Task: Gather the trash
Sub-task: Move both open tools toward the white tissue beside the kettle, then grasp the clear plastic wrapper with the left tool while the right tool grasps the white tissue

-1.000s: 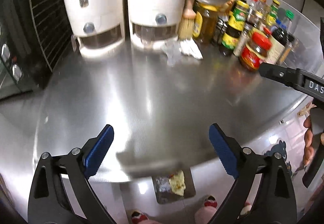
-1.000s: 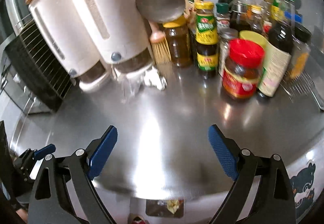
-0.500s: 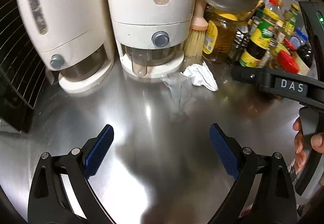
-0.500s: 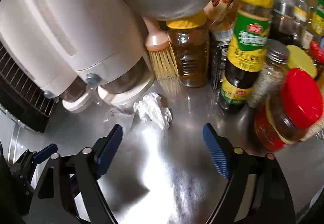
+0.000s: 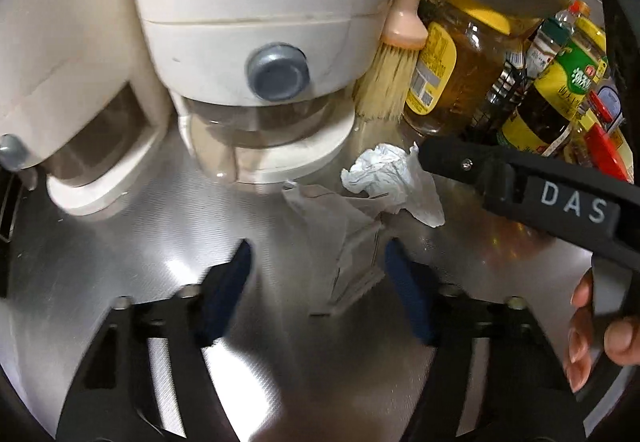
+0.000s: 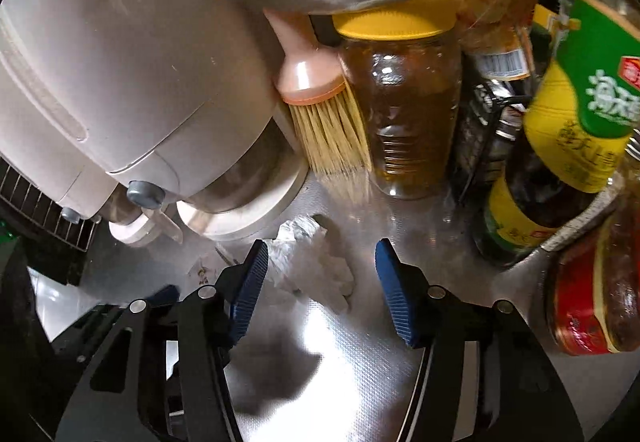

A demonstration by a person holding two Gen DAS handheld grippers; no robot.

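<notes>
My left hand-held gripper (image 5: 316,282) points steeply downward, and its blue pads (image 5: 404,294) have just been closing — they stand partly apart and blurred, pressing on nothing. My right hand-held gripper (image 6: 320,284) tilts down the same way; its jaws have been narrowing too, and a clear gap remains. In the left view its black finger reaches in from the right, my fingers (image 5: 580,330) wrapped round its handle.

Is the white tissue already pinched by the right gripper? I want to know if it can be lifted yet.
No. The tissue lies between the right gripper's fingers, but a gap shows beside one.
</notes>
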